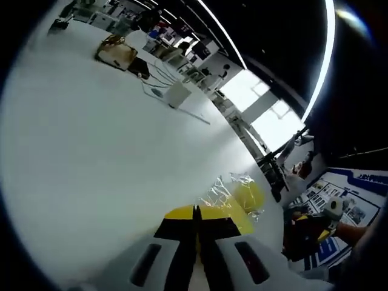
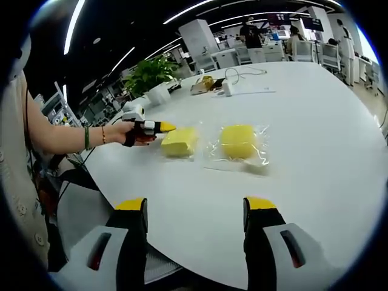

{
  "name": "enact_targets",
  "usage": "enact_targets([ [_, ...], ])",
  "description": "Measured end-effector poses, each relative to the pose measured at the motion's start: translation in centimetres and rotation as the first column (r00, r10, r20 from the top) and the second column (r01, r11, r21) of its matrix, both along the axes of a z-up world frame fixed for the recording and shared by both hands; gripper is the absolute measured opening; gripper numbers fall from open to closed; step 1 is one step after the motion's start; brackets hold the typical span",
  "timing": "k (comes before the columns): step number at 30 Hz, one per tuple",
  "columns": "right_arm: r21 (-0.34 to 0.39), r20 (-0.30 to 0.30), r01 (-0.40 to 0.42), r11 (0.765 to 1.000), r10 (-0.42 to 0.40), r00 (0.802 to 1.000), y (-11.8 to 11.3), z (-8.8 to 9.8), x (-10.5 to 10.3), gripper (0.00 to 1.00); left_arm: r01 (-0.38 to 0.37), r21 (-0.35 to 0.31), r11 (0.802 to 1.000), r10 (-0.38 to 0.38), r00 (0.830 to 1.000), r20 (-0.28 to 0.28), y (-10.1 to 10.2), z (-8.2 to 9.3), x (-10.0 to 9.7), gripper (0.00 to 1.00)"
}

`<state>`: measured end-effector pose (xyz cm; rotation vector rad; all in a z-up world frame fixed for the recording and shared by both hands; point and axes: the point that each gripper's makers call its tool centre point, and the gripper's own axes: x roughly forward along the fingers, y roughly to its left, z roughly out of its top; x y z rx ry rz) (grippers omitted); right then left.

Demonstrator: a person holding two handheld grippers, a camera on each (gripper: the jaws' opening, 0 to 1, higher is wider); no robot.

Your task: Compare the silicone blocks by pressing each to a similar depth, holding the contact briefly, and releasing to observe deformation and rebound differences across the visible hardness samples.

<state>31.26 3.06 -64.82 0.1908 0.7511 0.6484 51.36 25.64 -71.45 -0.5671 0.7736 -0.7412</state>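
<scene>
Two yellow silicone blocks lie in clear wrap on the white table [image 2: 327, 157] ahead of my right gripper [image 2: 197, 213], whose jaws stand wide apart with nothing between them. My left gripper [image 1: 196, 213] has its jaws closed together, tips touching the near block [image 2: 179, 141]; I see no block clamped between them. Just beyond those tips lies the far block [image 1: 248, 195]. A potted plant [image 2: 150, 74] stands far ahead.

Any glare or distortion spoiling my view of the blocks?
Left gripper view: heavy fisheye tilt, blown-out windows, glare on the clear plastic wrap over the yellow silicone block. Right gripper view: even light, both blocks sharp, wrap reflections mild.
</scene>
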Motion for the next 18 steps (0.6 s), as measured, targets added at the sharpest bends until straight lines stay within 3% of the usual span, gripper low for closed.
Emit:
enact_targets([
  [3,-0.002,0.003,-0.003,1.000,0.003,1.000,0.0,0.0,0.0,0.59,0.013,0.049,0.999,-0.016,0.999,0.044,-0.1,0.6,0.1,0.00],
  [9,0.012,0.012,-0.007,1.000,0.007,1.000,0.4,0.2,-0.1,0.59,-0.004,0.086,0.996,-0.006,0.994,0.112,-0.2,2.9,0.4,0.00],
  [13,0.018,0.021,-0.017,1.000,0.016,1.000,0.8,0.4,-0.1,0.58,0.028,0.179,0.984,-0.065,0.976,0.206,-0.6,4.3,0.3,0.00],
  [18,0.028,0.040,-0.024,0.999,0.023,0.999,1.0,0.9,-0.1,0.58,0.070,0.258,0.964,-0.145,0.949,0.281,-1.5,5.7,-0.2,0.00],
])
